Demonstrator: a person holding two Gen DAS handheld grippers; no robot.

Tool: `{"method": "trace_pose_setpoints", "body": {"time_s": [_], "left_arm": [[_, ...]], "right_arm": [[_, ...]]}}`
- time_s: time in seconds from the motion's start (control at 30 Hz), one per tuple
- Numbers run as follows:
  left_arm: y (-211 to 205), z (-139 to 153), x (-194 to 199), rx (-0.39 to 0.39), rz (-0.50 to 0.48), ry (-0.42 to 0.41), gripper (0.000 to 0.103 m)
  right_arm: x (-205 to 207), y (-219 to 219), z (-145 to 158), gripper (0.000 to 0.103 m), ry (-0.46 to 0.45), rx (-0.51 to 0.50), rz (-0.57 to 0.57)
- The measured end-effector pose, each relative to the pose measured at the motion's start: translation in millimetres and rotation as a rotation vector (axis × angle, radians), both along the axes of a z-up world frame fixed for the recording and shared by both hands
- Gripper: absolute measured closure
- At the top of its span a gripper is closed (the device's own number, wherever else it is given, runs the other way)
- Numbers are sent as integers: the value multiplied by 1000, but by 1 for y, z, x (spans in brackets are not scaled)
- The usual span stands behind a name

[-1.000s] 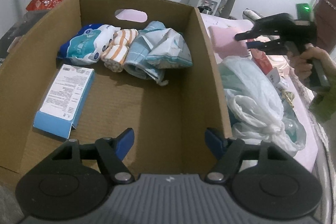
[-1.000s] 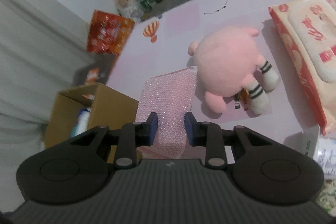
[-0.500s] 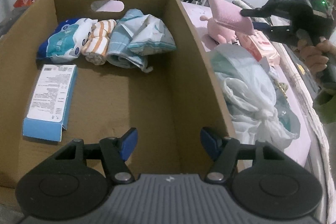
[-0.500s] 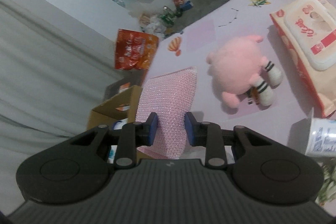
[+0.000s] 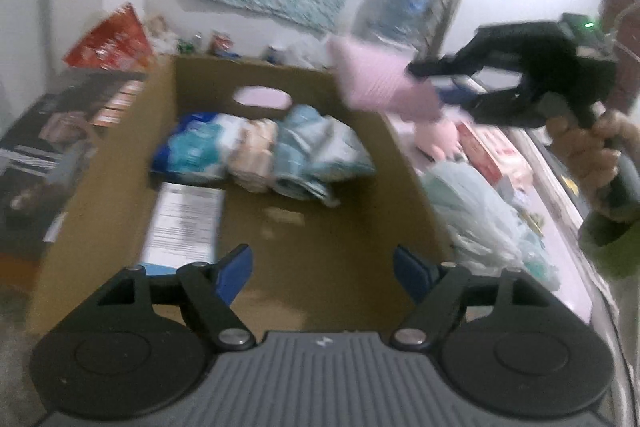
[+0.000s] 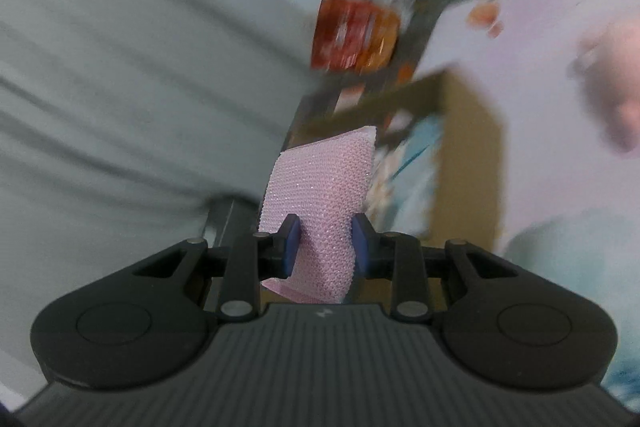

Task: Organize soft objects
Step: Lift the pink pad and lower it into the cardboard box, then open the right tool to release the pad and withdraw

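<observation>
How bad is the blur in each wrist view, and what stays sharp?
Left wrist: everything past the left gripper is smeared, including the cardboard box and its contents; only the gripper body is crisp, jaws opening, nothing between. Right wrist: background heavily streaked, but the right gripper and the pink pad clamped in its fingers stay sharp. Fisheye bending in both.

Pink plush toy [image 6: 616, 99] blurred and cut off, box contents [image 5: 260, 155] smeared
</observation>
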State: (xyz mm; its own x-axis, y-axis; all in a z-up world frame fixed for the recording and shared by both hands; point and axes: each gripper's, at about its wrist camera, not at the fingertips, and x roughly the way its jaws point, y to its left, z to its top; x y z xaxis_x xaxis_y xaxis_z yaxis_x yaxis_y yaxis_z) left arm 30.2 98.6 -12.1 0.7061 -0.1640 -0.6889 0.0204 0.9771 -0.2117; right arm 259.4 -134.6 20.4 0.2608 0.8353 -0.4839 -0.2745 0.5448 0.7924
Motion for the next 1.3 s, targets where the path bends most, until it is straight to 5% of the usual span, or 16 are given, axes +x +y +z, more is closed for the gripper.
{"method": "trace_pose_setpoints", "body": {"time_s": [0.2, 0.43, 0.8, 1.13, 1.3], "left_arm": [[40, 15, -28, 19, 109, -53, 23], [73, 17, -43, -13, 178, -76, 22], [89, 11, -54, -67, 160, -103, 22], [91, 9, -58, -66, 161, -97, 22], [93, 8, -59, -62, 170, -89, 22]], "right_arm": [[5, 104, -27, 76, 92, -244, 130], [5, 168, -50, 75, 112, -516, 142], [-29, 168, -64, 78, 165, -649, 132], [-28, 173, -83, 76, 235, -634, 141], [-24, 166, -61, 76, 173, -599, 122]]}}
